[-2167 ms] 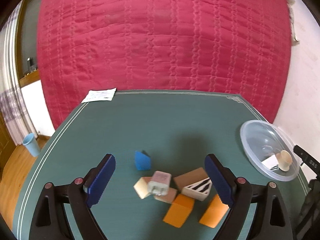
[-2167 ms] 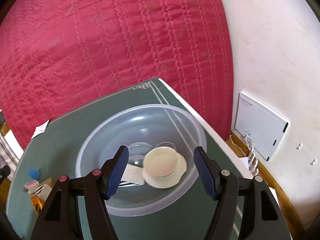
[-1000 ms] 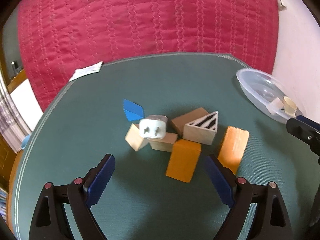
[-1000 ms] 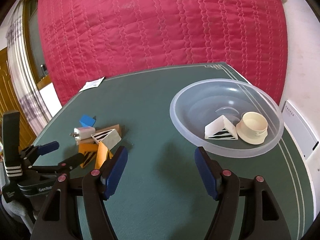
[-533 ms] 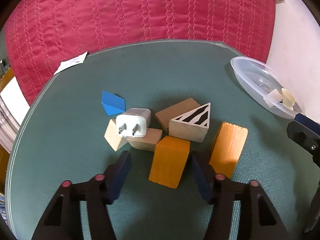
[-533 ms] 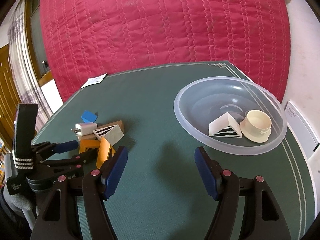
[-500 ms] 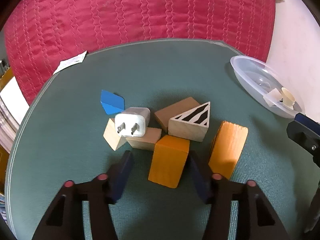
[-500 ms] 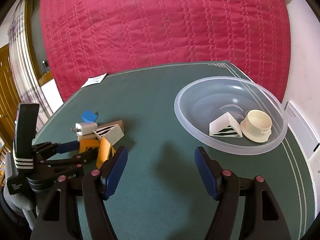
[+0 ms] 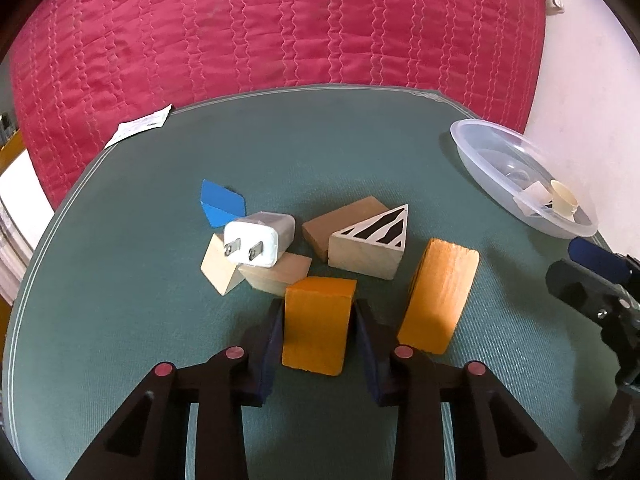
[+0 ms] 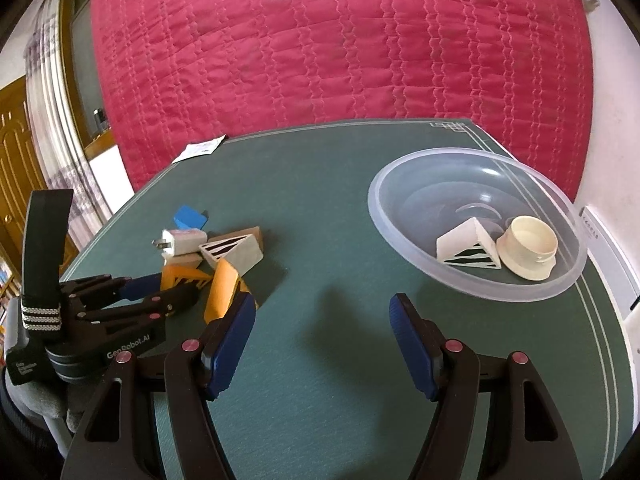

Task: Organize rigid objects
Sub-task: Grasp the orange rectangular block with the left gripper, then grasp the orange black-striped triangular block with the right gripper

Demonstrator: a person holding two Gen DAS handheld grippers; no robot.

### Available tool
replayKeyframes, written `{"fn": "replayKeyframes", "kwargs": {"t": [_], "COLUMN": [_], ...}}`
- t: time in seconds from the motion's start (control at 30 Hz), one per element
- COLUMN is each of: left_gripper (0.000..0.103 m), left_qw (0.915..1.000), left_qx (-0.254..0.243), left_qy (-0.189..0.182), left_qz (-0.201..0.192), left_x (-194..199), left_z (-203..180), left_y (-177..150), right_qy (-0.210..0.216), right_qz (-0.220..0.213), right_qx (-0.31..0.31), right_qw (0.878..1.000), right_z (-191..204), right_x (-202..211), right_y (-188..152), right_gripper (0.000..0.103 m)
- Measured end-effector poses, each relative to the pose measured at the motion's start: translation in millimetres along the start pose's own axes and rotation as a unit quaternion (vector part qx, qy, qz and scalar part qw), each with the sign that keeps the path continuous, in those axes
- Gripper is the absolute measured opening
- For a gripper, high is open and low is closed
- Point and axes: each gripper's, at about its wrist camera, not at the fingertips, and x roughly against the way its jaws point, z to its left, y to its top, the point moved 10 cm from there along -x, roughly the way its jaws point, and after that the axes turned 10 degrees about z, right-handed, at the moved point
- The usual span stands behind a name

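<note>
two tools over green counter [image 9: 120, 280]. left tool [image 9: 318, 334] jaws just closed, pinching nearer orange wooden block [image 9: 316, 324] at front of pile, likely bound for clear plastic bowl [image 10: 404, 184]. right tool [image 10: 322, 338] spread, empty, waiting between pile and bowl.

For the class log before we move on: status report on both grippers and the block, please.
Left gripper jaws just closed onto the near orange block. Right gripper open, empty, short of the clear bowl. Second orange block close alongside; bare table toward the bowl.
</note>
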Motion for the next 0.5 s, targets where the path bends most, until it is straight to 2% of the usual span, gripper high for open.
{"fn": "replayKeyframes", "kwargs": {"t": [0.27, 0.5], "left_gripper": [0.036, 0.036], "left_qw": [0.9999, 0.9994], "left_qx": [0.009, 0.026], "left_qy": [0.005, 0.023], "left_qz": [-0.001, -0.002], "left_x": [10.5, 21.9], "left_z": [10.5, 31.8], "left_y": [-14.7, -27.4], "right_qy": [0.023, 0.074], "right_qz": [0.023, 0.067], "right_qx": [0.01, -0.017], "right_qw": [0.999, 0.995], "right_z": [18.4, 41.0], "right_x": [-6.4, -22.2], "right_y": [-9.9, -14.0], "right_gripper": [0.071, 0.071]}}
